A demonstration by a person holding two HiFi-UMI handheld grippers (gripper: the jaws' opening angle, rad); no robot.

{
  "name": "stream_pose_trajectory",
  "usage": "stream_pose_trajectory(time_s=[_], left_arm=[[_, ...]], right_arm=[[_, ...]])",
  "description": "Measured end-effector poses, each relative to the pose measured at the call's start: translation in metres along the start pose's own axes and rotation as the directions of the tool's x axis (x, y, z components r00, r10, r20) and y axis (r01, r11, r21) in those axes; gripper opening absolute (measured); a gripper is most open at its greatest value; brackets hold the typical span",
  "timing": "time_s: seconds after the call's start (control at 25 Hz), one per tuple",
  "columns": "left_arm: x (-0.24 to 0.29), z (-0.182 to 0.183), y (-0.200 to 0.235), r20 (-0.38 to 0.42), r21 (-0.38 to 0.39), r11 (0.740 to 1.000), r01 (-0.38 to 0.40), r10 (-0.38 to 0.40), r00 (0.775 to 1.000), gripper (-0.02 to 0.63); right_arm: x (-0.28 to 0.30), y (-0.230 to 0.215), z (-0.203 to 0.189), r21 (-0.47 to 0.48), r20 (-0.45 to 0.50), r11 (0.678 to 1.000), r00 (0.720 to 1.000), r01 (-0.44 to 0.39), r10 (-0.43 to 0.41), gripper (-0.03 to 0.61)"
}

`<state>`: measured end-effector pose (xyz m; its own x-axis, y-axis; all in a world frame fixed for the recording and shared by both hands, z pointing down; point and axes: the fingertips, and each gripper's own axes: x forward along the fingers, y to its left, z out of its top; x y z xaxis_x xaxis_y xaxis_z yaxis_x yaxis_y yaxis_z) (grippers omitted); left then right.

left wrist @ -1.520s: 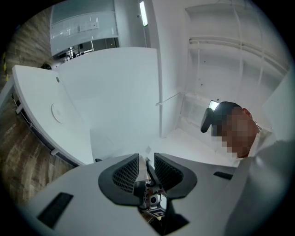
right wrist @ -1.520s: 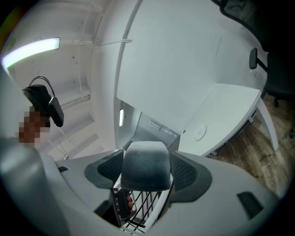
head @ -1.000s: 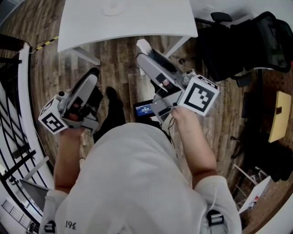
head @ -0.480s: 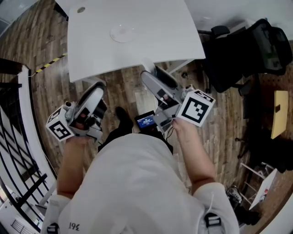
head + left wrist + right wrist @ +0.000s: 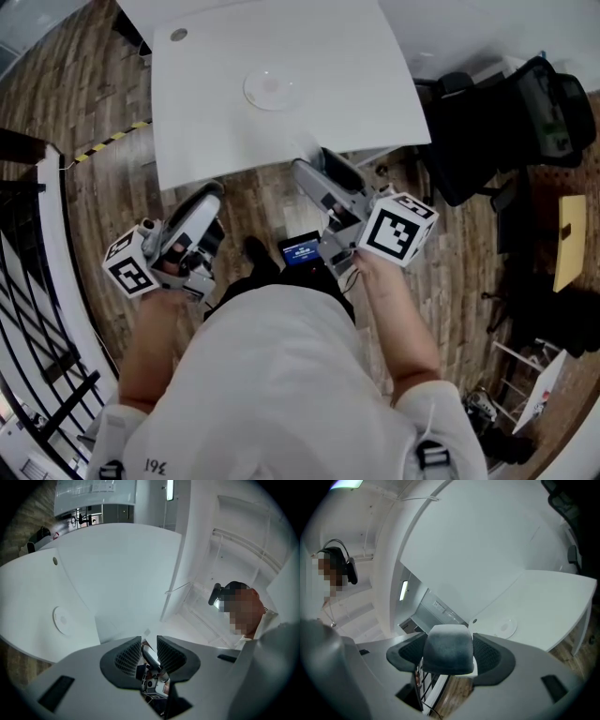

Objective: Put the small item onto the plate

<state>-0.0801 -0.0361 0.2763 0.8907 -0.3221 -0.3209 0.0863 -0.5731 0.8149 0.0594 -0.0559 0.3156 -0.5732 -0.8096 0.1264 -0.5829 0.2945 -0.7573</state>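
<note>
A clear round plate (image 5: 270, 89) lies on the white table (image 5: 309, 56) ahead of me; it also shows as the plate (image 5: 62, 619) and the plate (image 5: 505, 627) in the two gripper views. My right gripper (image 5: 314, 171) is below the table's near edge and is shut on the small item (image 5: 449, 648), a grey block with a white base. My left gripper (image 5: 210, 194) hangs over the wooden floor left of it. Its jaws (image 5: 149, 652) stand a narrow gap apart with nothing held.
A black office chair (image 5: 487, 122) stands right of the table. A small screen device (image 5: 300, 250) sits at the person's waist. A dark railing (image 5: 28, 281) runs along the left, with yellow-black tape (image 5: 112, 141) on the floor. The table has a cable hole (image 5: 178, 35).
The table and plate have come lower and nearer in the head view. Both grippers now sit closer to the table's near edge; the right one still holds the item.
</note>
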Motion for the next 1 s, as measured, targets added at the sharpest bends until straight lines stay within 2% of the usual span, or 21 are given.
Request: stream_pose_trajectory(time_s=[0.2,0.48,0.76,1.0], left_arm=[[-0.005,0.001,0.006,0.018,0.005,1.0,-0.029,0.029,0.999,0.104],[0.015,0.008,0.029,0.064,0.031,0.995,-0.097,0.095,0.993,0.104],[0.028,0.014,0.056,0.091,0.029,0.986,-0.165,0.161,0.983,0.104],[0.04,0.017,0.087,0.081,0.008,0.977,-0.214,0.212,0.974,0.104]], right_arm=[[0.015,-0.017,-0.006,-0.06,-0.057,0.998,0.998,0.019,-0.022,0.318],[0.046,-0.073,0.004,-0.206,-0.182,0.976,0.978,0.066,-0.105,0.318],[0.077,-0.1,0.015,-0.239,-0.259,0.97,0.961,0.032,-0.095,0.318],[0.109,-0.133,0.012,-0.319,-0.332,0.947,0.933,0.028,-0.139,0.318]])
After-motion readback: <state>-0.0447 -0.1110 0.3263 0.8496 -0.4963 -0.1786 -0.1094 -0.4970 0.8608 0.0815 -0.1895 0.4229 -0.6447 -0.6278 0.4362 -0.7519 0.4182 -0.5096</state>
